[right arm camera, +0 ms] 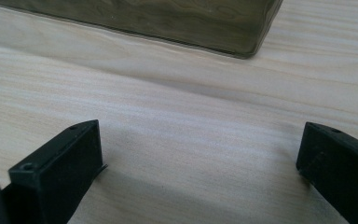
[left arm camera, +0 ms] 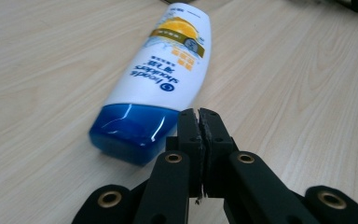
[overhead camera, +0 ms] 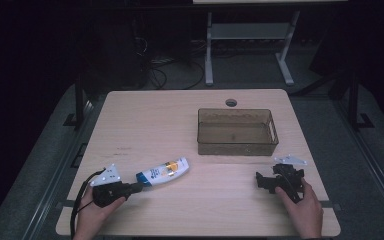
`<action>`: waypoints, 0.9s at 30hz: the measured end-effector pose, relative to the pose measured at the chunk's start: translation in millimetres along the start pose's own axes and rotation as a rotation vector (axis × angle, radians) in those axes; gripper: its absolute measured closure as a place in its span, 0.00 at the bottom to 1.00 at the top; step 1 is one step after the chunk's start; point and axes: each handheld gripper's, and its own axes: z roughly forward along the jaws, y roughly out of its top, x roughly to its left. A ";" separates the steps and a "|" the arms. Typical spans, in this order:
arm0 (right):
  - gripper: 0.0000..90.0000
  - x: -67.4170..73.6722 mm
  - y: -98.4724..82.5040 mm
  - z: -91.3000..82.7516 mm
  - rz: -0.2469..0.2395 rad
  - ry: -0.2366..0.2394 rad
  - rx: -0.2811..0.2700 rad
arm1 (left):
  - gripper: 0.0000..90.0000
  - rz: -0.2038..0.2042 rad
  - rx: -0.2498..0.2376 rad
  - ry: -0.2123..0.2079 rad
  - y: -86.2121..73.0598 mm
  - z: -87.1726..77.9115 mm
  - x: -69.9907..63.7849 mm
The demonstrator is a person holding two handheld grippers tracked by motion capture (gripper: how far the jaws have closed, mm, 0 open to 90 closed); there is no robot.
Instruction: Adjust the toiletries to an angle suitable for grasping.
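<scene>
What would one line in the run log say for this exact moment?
left gripper: shut, empty, beside blue cap of white shampoo bottle lying on wooden table | right gripper: open, empty | translucent brown bin: empty

**What the pictures leave unclear**

In the left gripper view the small print on the shampoo bottle (left arm camera: 161, 74) is too fine to read, and the jaws cover part of its blue cap. The brown bin (right arm camera: 168, 23) is cut off at the far edge of the right gripper view. Beyond the bench (overhead camera: 145, 115), the room is too dark to make out.
</scene>
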 end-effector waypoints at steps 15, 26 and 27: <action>0.00 0.0 0.0 0.0 0.000 0.000 0.000 | 0.99 0.014 0.064 0.031 2.7 15.8 6.6; 0.00 -0.1 0.0 0.0 -0.002 0.000 -0.001 | 0.99 -0.001 0.076 0.061 6.8 19.5 15.1; 0.00 -0.1 -0.1 0.0 -0.002 0.000 0.000 | 0.99 0.000 0.077 0.065 7.5 19.7 16.0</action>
